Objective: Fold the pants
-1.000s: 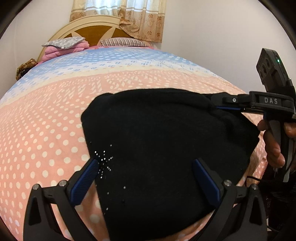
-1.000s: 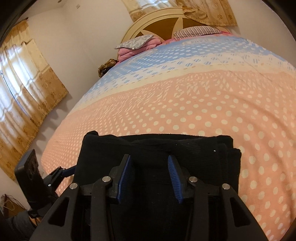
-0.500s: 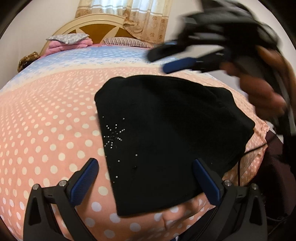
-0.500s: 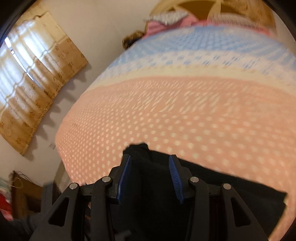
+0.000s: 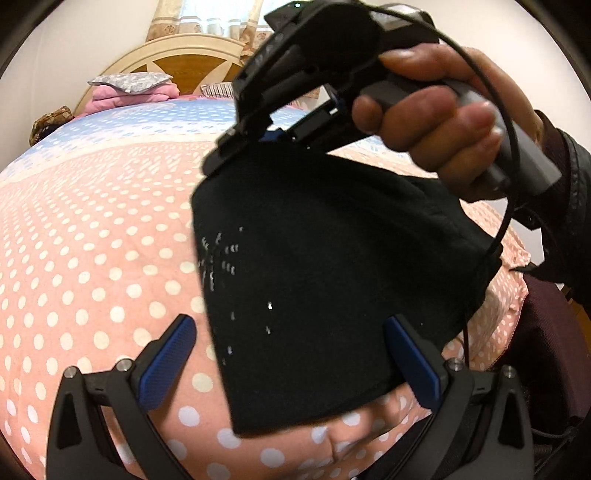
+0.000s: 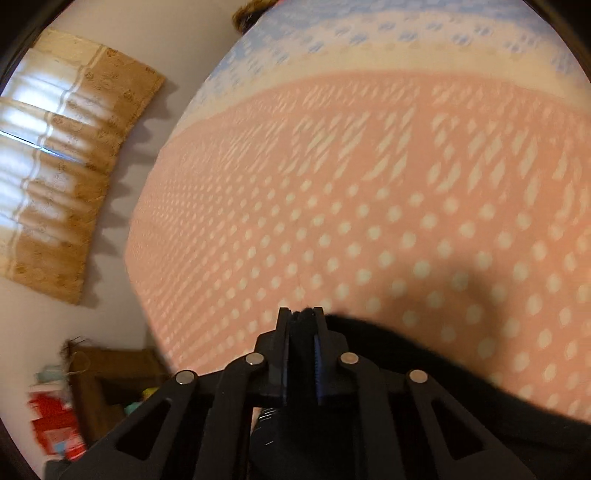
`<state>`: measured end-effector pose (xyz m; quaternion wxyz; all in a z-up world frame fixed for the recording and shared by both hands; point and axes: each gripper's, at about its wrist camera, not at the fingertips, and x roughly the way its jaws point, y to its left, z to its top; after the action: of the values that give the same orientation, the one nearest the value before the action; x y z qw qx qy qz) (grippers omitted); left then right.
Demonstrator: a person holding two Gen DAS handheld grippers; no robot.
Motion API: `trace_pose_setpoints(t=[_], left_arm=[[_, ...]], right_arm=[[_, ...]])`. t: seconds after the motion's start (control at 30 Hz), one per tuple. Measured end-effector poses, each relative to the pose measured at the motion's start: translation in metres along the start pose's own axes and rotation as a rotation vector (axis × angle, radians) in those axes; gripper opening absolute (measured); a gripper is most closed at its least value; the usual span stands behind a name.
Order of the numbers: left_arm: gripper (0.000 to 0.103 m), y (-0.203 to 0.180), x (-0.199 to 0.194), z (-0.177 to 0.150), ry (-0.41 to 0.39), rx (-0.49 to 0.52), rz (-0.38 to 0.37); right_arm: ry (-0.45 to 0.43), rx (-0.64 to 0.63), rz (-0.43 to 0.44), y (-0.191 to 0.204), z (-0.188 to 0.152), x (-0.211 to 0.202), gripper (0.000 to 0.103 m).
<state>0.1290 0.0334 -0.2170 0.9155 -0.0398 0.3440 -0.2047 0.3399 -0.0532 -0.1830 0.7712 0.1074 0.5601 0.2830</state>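
Folding the pants point(image 5: 332, 266) over on the bed point(image 5: 92, 240)

Right gripper point(image 6: 301, 321) pinches a lifted corner to carry it across; left gripper point(image 5: 291, 354) hangs with jaws wide apart.

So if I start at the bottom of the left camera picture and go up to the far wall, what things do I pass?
Left gripper → black pants → right gripper pinching their far edge → polka-dot bedspread → pink pillows → headboard → curtains.
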Motion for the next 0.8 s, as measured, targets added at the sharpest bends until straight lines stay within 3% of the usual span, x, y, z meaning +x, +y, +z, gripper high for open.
trace_pose_setpoints(t=[0.13,0.23,0.27,0.3,0.37,0.43,0.6,0.7,0.8], left_arm=[[0.103,0.002,0.003,-0.001,-0.003,0.006,0.001],[0.103,0.004,0.0,0.0,-0.004,0.0,-0.007],[0.103,0.005,-0.003,-0.001,-0.005,-0.005,-0.012],[0.103,0.007,-0.006,-0.002,-0.006,-0.005,-0.015],[0.103,0.009,-0.012,-0.005,-0.011,0.0,0.0],[0.103,0.014,-0.018,-0.006,-0.022,-0.008,0.023],[0.103,0.03,-0.02,-0.01,-0.026,-0.058,0.031],[0.103,0.021,-0.018,-0.012,-0.013,-0.006,0.073],[0.103,0.022,-0.02,-0.012,-0.006,-0.019,0.072]], right_arm=[[0.003,-0.004,-0.078,-0.006,0.0,0.016,0.009],[-0.033,-0.05,-0.051,-0.003,-0.006,0.011,0.011],[-0.045,-0.061,-0.045,-0.001,-0.011,0.007,0.015],[-0.065,-0.067,-0.038,0.001,-0.017,-0.001,0.029],[-0.142,-0.089,-0.075,0.003,-0.033,-0.025,0.046],[-0.228,-0.086,-0.07,-0.003,-0.05,-0.055,0.047],[-0.341,-0.052,-0.024,-0.027,-0.1,-0.111,0.047],[-0.357,-0.068,-0.076,-0.032,-0.135,-0.12,0.047],[-0.369,-0.061,-0.176,-0.045,-0.166,-0.121,0.047]])
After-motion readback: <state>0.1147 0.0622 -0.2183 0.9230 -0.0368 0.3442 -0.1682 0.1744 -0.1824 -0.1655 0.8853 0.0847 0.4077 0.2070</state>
